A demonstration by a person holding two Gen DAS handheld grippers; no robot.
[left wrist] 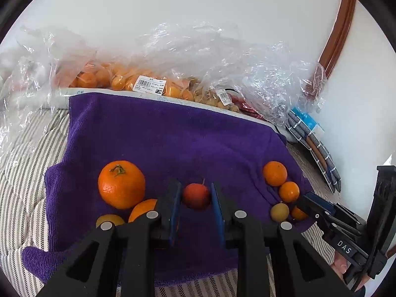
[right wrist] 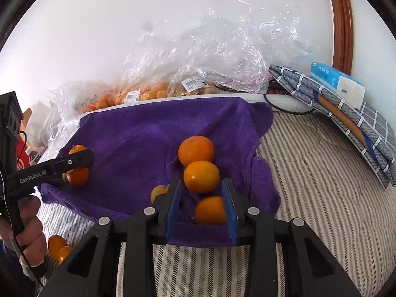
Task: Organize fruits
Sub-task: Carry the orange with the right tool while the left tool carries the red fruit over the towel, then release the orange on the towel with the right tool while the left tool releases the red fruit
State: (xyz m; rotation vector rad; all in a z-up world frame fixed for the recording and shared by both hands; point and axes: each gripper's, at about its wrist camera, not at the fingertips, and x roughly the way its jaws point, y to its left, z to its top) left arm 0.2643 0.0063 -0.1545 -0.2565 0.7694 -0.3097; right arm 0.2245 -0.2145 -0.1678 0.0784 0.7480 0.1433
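A purple towel (left wrist: 160, 133) lies on the striped bed. In the left wrist view a small red fruit (left wrist: 196, 196) sits between the fingers of my left gripper (left wrist: 195, 193), jaws close on both sides of it. A big orange (left wrist: 121, 184) and smaller fruits lie to its left. Small oranges (left wrist: 274, 173) and a yellow fruit (left wrist: 279, 212) lie at the right by my right gripper (left wrist: 309, 201). In the right wrist view my right gripper (right wrist: 201, 198) is open around small oranges (right wrist: 201, 176), one (right wrist: 210, 210) between its blue pads. The left gripper (right wrist: 81, 159) shows at the left.
Clear plastic bags of fruit (left wrist: 148, 84) lie behind the towel against the white wall. Folded grey checked cloth (right wrist: 346, 121) and a tissue pack (right wrist: 339, 84) sit at the right. Two small oranges (right wrist: 58, 247) lie on the striped cover (right wrist: 309, 198) off the towel.
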